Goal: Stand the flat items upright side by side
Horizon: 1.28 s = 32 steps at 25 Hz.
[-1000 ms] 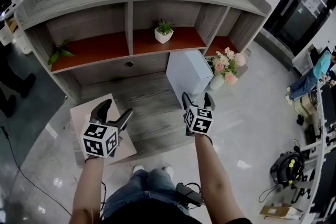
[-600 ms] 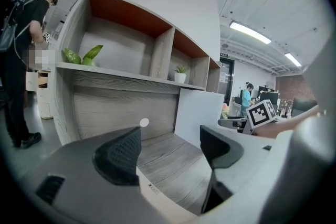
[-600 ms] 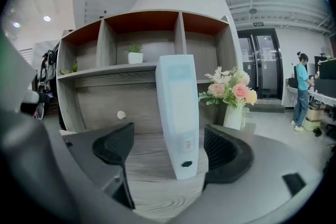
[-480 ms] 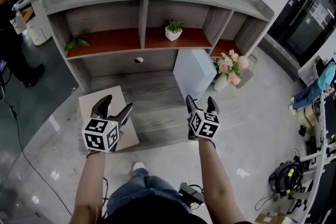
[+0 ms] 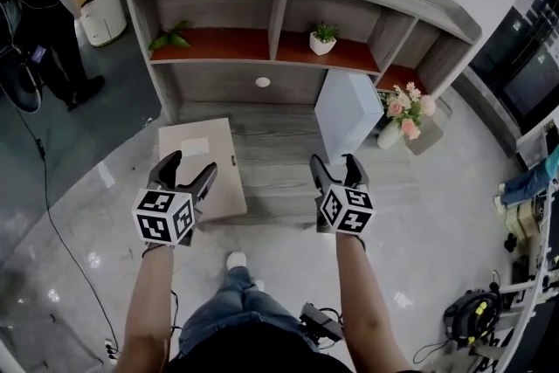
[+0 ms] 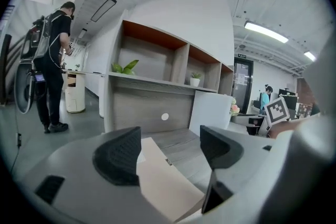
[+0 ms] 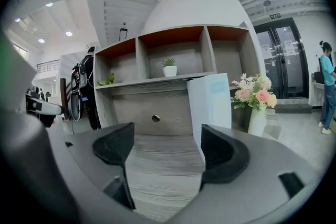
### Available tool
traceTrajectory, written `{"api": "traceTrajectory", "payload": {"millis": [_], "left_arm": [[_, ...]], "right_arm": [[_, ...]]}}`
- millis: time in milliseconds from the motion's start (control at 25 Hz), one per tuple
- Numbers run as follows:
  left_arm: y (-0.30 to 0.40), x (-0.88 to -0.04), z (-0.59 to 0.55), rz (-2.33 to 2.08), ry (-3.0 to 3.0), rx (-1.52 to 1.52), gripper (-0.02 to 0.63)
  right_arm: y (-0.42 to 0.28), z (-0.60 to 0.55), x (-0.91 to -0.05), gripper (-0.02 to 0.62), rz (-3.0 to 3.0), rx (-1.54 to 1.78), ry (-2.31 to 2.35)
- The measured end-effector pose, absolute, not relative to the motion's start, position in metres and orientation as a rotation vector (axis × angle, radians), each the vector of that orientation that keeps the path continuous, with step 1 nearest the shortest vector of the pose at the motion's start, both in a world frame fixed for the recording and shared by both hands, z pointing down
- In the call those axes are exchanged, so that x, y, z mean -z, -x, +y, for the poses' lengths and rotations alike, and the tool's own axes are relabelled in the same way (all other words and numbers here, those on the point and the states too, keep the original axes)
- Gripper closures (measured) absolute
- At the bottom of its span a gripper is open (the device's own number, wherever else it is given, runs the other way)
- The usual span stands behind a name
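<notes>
Cardboard panel, beige & flat (image 5: 205,163), is lying down on grey wood-grain desk (image 5: 279,155), not yet stood. Tall white box (image 5: 349,113) is already standing upright nearby. Left gripper (image 5: 189,169) is hovering over panel's near edge, jaws apart, empty. Right gripper (image 5: 333,162) is gaping too, holding nothing.

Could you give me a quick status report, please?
Left gripper and right gripper open, empty. Beige box lying flat; white box upright. Nothing blocking.

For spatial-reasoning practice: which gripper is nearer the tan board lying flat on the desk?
Left. The left gripper hangs at the near edge of the tan board; the right gripper is off to its right, facing the upright white panel.
</notes>
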<state>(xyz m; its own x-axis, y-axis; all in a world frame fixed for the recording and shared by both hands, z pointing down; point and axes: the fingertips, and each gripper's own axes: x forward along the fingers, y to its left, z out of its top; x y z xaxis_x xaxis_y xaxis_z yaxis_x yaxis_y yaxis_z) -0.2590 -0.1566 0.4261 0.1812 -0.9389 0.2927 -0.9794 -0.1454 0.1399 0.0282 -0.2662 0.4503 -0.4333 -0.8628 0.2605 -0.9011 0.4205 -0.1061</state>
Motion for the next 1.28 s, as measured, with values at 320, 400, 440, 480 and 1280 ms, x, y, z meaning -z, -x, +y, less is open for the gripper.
{"api": "traceTrajectory", "payload": {"millis": [320, 400, 440, 480, 1280], "left_arm": [[0.299, -0.451, -0.112, -1.899, -2.029, -0.212, 0.249], [0.311, -0.458, -0.103, -1.909, -1.992, -0.212, 0.249], [0.318, -0.462, -0.098, -1.912, -1.975, -0.211, 0.249], [0.325, -0.466, -0.094, -1.914, -1.957, -0.209, 0.249], [0.386, -0.606, -0.090, -1.689, -1.685, -0.274, 0.250]], "right_arm": [[0.034, -0.240, -0.465, 0.192, -2.613, -0.377, -1.381], [0.051, -0.234, -0.473, 0.192, -2.617, -0.401, -1.337], [0.059, -0.230, -0.476, 0.192, -2.618, -0.415, -1.320], [0.067, -0.227, -0.479, 0.192, -2.620, -0.428, -1.306], [0.172, -0.178, -0.550, 0.193, -2.511, -0.569, -1.037]]}}
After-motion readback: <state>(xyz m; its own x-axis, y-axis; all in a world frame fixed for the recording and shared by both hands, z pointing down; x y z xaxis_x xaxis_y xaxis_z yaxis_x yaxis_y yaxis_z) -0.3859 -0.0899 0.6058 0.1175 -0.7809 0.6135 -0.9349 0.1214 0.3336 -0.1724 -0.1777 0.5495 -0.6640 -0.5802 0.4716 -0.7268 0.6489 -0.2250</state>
